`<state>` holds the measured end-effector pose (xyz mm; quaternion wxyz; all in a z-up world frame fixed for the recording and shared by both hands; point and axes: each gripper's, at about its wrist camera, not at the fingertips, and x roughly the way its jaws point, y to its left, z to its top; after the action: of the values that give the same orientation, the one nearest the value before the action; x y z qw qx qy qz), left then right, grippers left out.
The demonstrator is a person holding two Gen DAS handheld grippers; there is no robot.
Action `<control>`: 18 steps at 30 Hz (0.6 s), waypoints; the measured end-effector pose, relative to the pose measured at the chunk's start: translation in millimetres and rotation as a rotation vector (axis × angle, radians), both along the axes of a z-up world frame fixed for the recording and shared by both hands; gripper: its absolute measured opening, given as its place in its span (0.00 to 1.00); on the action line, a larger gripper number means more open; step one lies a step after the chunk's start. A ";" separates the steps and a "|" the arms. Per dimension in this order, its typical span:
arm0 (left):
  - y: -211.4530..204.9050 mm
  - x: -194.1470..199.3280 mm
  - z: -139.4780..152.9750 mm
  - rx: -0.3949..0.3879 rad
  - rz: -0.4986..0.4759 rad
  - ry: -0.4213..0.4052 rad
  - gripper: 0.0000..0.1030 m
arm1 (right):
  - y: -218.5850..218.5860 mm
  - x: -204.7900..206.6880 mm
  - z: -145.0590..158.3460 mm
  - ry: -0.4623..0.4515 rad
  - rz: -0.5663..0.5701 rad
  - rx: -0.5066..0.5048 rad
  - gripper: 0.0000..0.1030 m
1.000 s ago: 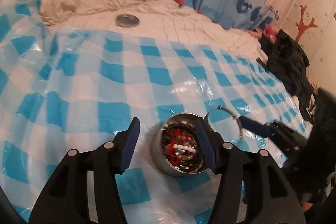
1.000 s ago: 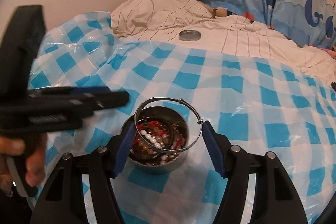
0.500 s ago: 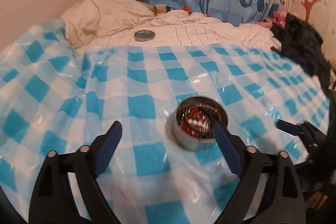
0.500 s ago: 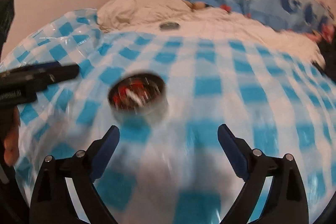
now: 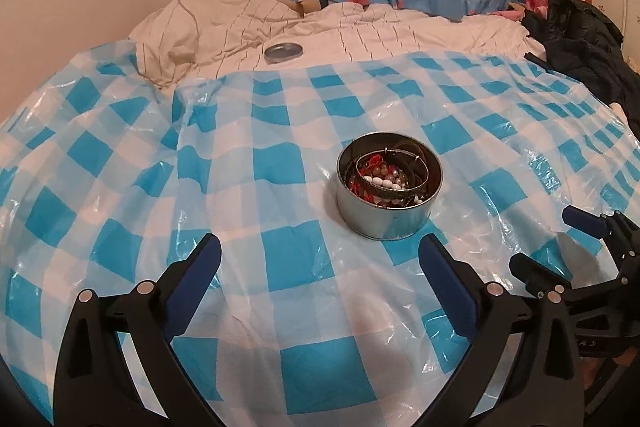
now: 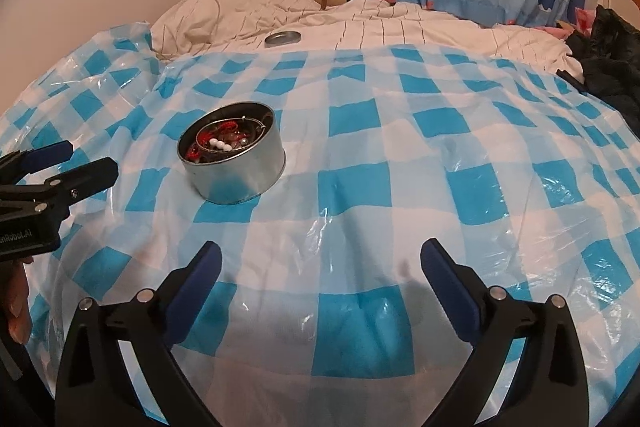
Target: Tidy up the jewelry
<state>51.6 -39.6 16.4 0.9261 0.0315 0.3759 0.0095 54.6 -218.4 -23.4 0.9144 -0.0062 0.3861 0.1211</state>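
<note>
A round metal tin [image 5: 384, 217] [image 6: 240, 175] stands on the blue-and-white checked plastic sheet [image 5: 280, 155]. It holds mixed jewelry [image 5: 380, 181] [image 6: 218, 145]: red pieces, white beads and a thin silver bangle lying on top. My left gripper [image 5: 319, 247] hangs short of the tin, which sits ahead and a little right; its jaws are opening wide with nothing between them. My right gripper [image 6: 320, 251] is over bare sheet, the tin ahead to its left; its jaws are opening too, empty. Each gripper shows at the edge of the other's view [image 5: 556, 247] [image 6: 68, 163].
A flat metal lid [image 5: 283, 51] [image 6: 282, 37] lies on the white quilt beyond the sheet. Dark clothing [image 5: 580, 39] is piled at the right edge of the bed. A pillow and whale-print fabric back the bed by the wall. A hand [image 6: 16, 303] shows at the lower left.
The right gripper let go of the silver bangle, which now lies in the tin. Both grippers spread wide and drew back from the tin.
</note>
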 end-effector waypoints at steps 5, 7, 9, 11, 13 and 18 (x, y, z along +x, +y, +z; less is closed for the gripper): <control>-6.4 4.0 -3.9 -0.011 -0.006 0.017 0.92 | -3.7 3.7 -2.4 0.015 -0.023 0.019 0.93; -9.9 5.8 -5.7 -0.004 -0.011 0.024 0.92 | -4.7 4.2 -3.0 0.014 -0.029 0.020 0.93; -12.2 6.8 -6.9 0.000 -0.013 0.026 0.92 | -5.0 5.1 -4.0 0.020 -0.031 0.019 0.93; -13.8 7.8 -7.6 0.002 -0.012 0.027 0.92 | -5.4 5.4 -5.3 0.024 -0.033 0.021 0.93; -15.7 8.1 -8.5 0.001 -0.013 0.029 0.92 | -5.8 6.4 -5.6 0.027 -0.034 0.018 0.93; -13.0 12.6 -14.5 -0.041 -0.010 0.046 0.92 | -8.5 11.6 -7.5 0.012 -0.071 -0.059 0.93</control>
<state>64.1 -52.6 1.9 0.9176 0.0145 0.3973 -0.0038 66.2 -226.9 -30.8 0.9152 -0.0185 0.3951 0.0772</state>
